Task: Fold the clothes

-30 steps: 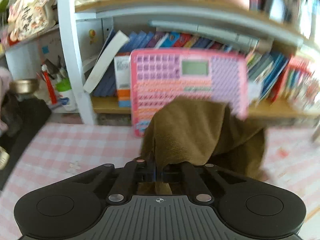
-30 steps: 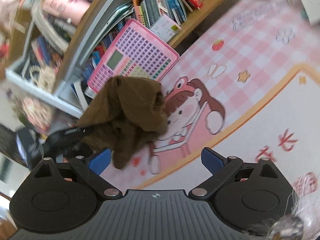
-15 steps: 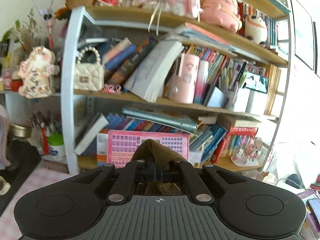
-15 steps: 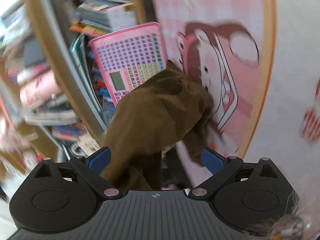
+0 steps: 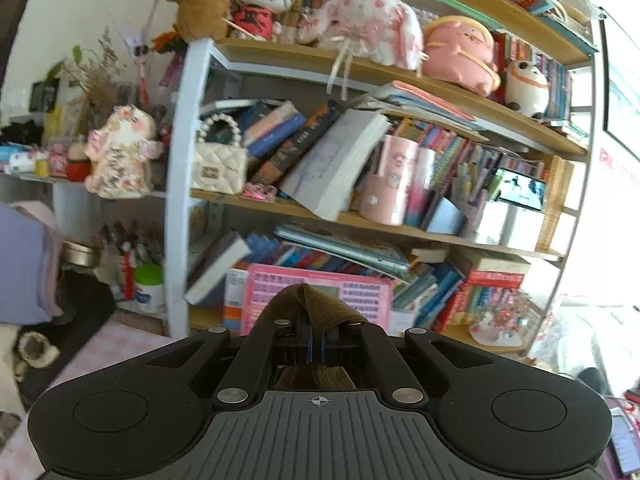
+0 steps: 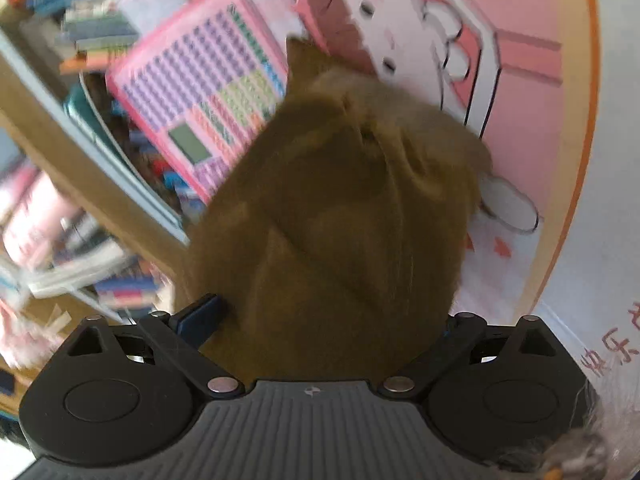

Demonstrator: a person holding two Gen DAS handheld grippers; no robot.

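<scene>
Left gripper (image 5: 314,334) clamps a ribbed brown knit garment (image 5: 320,306) before the bookshelf (image 5: 178,184); right gripper (image 6: 320,312) spread wide, soft bunched cloth between its fingers.

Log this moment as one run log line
step: lift | left gripper: shut on brown garment | right gripper: open, garment between fingers | fold: not begun

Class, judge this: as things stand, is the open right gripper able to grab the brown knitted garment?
Probably yes: the brown knitted garment hangs between the right gripper's spread fingers, nothing blocking it.
</scene>
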